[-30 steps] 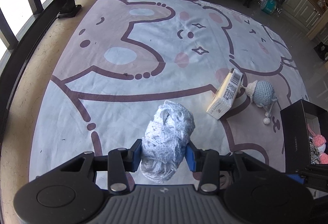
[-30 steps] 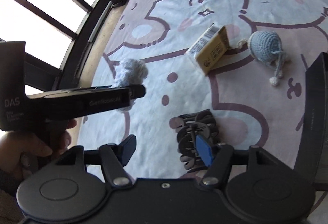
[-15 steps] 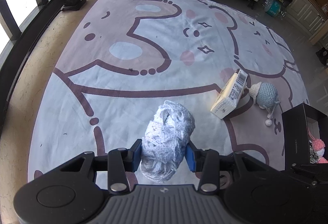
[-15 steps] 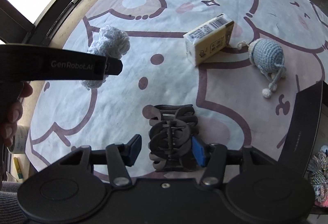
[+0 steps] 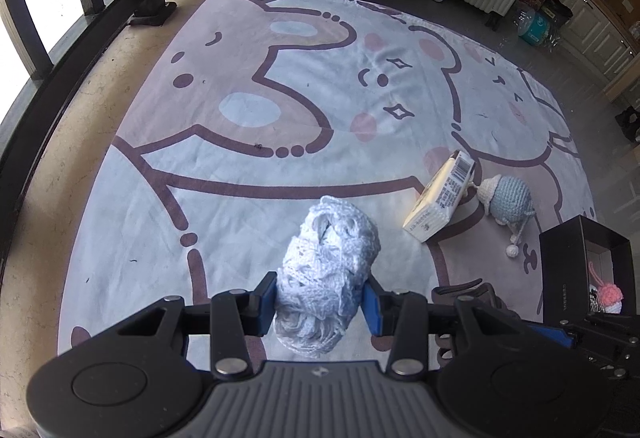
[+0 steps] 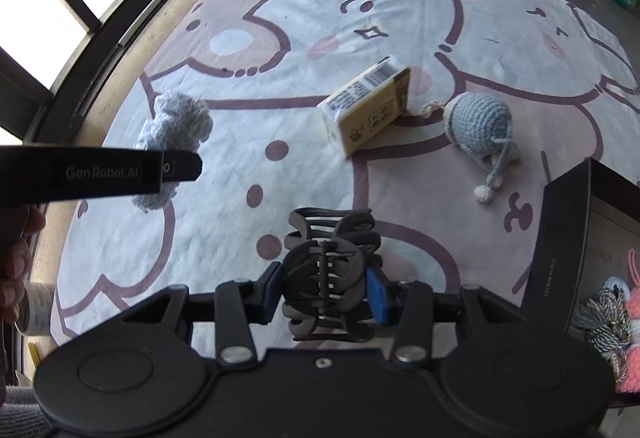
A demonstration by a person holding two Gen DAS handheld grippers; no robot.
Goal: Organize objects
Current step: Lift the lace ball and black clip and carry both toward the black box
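Your left hand-held gripper (image 5: 319, 302) is clamping the pale blue crocheted bundle (image 5: 326, 270); your right hand-held gripper (image 6: 326, 294), jaws just closing, is gripping the black plastic claw hair clip (image 6: 326, 274). Next, I judge, you are lifting both toward the open black box (image 6: 560, 234).

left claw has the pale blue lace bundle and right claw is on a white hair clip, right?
Not quite: the hair clip is black, not white. The right wrist view shows the right claw closed on the black plastic hair clip. The left claw does hold the pale blue lace bundle.
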